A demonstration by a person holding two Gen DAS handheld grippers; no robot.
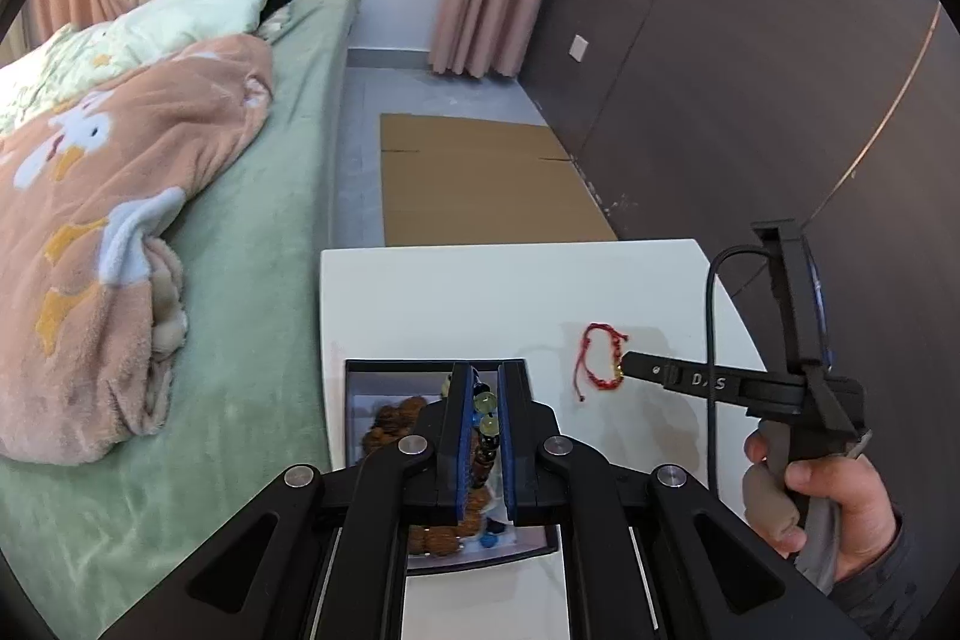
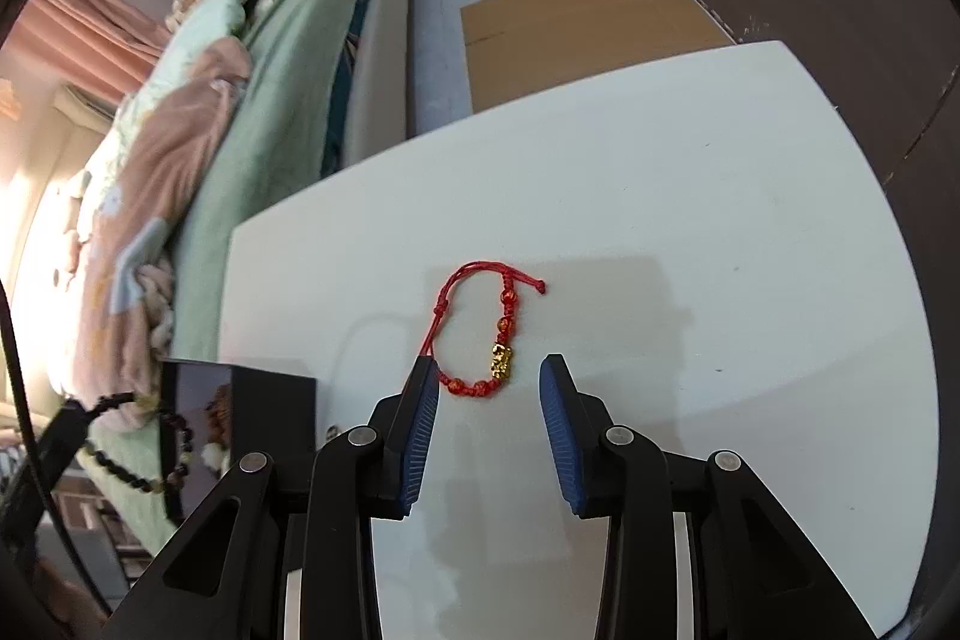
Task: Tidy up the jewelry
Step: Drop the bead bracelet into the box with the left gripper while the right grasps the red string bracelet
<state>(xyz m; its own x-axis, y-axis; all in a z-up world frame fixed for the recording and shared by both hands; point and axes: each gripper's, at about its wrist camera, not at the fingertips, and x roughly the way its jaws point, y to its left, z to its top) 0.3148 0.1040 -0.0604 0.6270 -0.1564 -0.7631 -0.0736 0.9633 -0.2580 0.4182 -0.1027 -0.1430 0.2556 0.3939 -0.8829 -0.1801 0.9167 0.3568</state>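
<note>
Left wrist view: our left claw (image 1: 485, 403) is clenched on a beaded bracelet (image 1: 483, 415) over the open box (image 1: 360, 388) at the bench's (image 1: 456, 298) near-left edge; lowering it in comes next.

Right wrist view: our right claw (image 2: 489, 382), released, brackets the red bracelet (image 2: 489, 334) mid-bench; closing on it comes next.

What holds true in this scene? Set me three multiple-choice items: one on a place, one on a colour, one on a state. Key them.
1. The red cord bracelet lies
A. in the jewelry box
B. on the white table
C. on the bed

2. Its charm is
A. gold
B. silver
C. blue

3. The left gripper is
A. open and empty
B. shut on the beaded bracelet
C. shut on the red cord

Key: 1 B, since the cord rests flat on the tabletop; 2 A, since the charm shines yellow-gold; 3 B, since beads sit pinched between the blue pads.
</note>
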